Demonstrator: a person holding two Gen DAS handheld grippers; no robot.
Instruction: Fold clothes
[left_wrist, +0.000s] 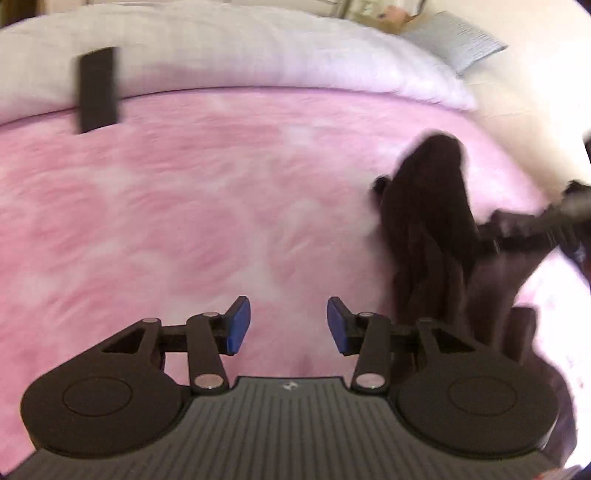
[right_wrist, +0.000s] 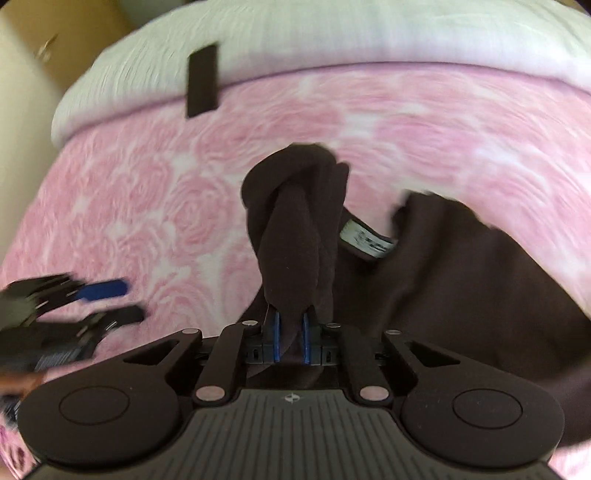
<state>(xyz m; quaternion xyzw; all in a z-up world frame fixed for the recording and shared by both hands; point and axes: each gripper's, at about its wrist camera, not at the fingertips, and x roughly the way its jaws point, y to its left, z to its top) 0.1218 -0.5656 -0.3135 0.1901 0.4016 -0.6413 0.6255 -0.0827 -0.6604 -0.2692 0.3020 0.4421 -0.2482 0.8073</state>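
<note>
A dark brown garment (right_wrist: 443, 258) lies bunched on a pink rose-patterned blanket (right_wrist: 147, 206). My right gripper (right_wrist: 290, 341) is shut on a twisted fold of it, the cloth rising between the blue pads. A white label (right_wrist: 365, 242) shows beside that fold. In the left wrist view the same garment (left_wrist: 432, 221) stands in a heap at the right, and my right gripper (left_wrist: 565, 210) shows blurred at the edge. My left gripper (left_wrist: 289, 325) hangs open over bare blanket (left_wrist: 184, 221), left of the garment, nothing between its pads. It also shows blurred as my left gripper (right_wrist: 114, 301) in the right wrist view.
A white duvet (left_wrist: 240, 48) lies folded back beyond the blanket. A small black rectangular object (left_wrist: 96, 90) rests across the duvet's edge. A pale blue pillow (left_wrist: 454, 38) sits at the far right. A tan wall or board (right_wrist: 22, 110) stands left of the bed.
</note>
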